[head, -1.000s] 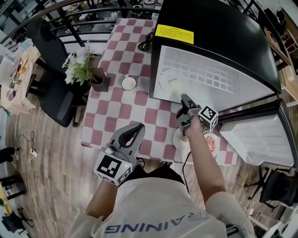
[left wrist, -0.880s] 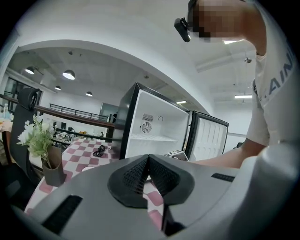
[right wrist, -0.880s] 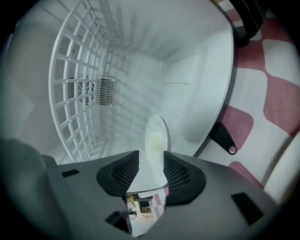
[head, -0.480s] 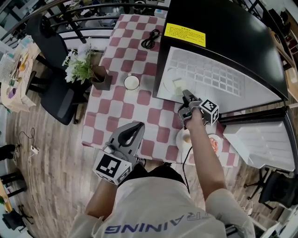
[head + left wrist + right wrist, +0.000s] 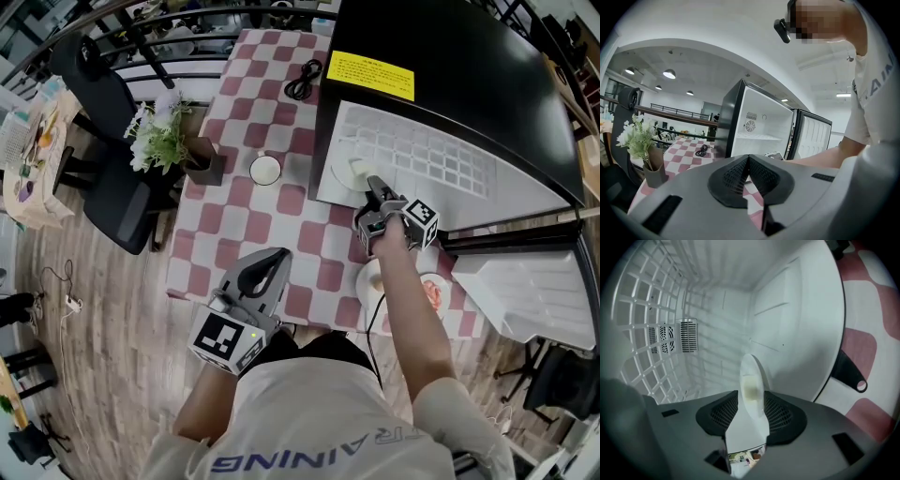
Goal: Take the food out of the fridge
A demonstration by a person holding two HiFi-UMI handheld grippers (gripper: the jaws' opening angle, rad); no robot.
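Yellow label sitting on top of black fridge; its black print showing too small for reading. White shirt showing grey letters "AINING", running upside down in head view; "AIN" showing on same shirt in left gripper view. Cubes on left gripper and right gripper carrying black-and-white square marker patterns.

**Fridge mouth open; door bars the right**

Seen from the head view, the fridge stands at 1 o'clock, its mouth open toward the desk. Its door swings out at 3 o'clock and blocks that side. Inside, a wire shelf closes one side, and a plate sits in the lane. Two more plates crowd the desk's near edge, perhaps with food on them. A flower pot and a cup stand at 11 o'clock, with bare checkered cloth between them and the fridge.
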